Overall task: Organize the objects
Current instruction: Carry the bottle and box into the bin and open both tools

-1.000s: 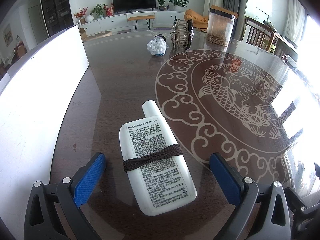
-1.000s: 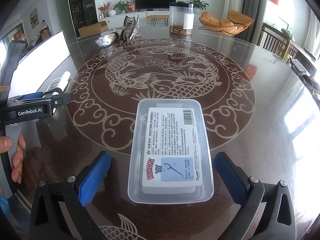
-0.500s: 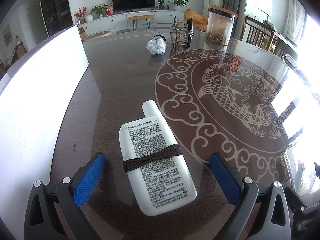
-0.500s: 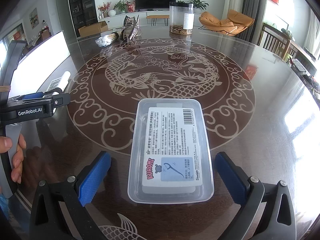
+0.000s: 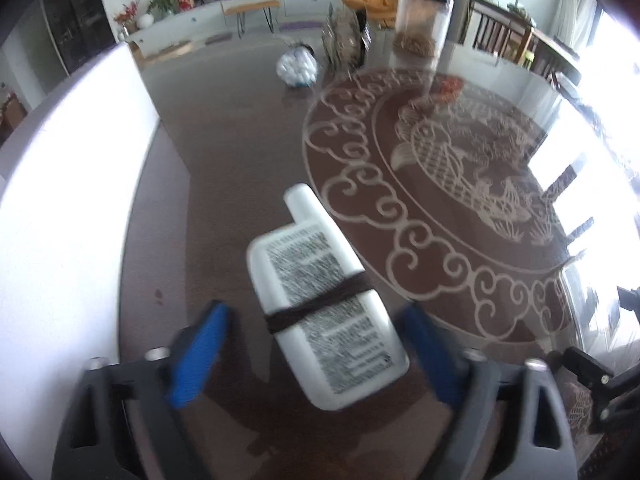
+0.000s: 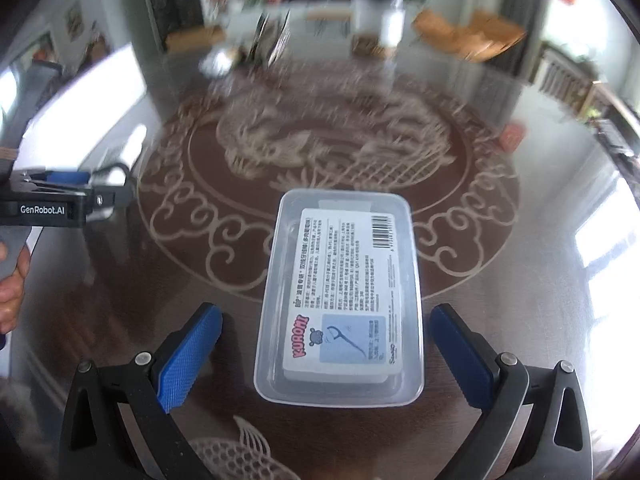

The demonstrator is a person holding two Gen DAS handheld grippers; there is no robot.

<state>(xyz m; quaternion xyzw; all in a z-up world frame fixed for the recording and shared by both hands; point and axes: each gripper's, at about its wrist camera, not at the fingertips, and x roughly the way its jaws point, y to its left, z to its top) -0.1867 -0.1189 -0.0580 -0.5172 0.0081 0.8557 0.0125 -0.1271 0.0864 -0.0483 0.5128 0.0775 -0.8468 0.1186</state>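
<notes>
A white flat bottle [image 5: 320,304] with a brown hair band [image 5: 316,306] wrapped around it lies on the dark table between the open fingers of my left gripper [image 5: 316,356]. The fingers stand apart from it on both sides. A clear plastic box [image 6: 340,300] of dental floss picks lies between the open fingers of my right gripper [image 6: 328,356], untouched. The left gripper [image 6: 60,200] also shows at the left of the right wrist view, held by a hand.
A glass turntable [image 5: 460,184] with a fish pattern covers the table's middle. At the far end stand a bag of white balls [image 5: 298,68], a wire rack [image 5: 346,46] and a clear jar [image 5: 422,26]. A white board [image 5: 68,184] runs along the left edge.
Both views are now blurred by motion. The left gripper's fingers have drawn closer around the white bottle. The right gripper has tilted slightly over the box.
</notes>
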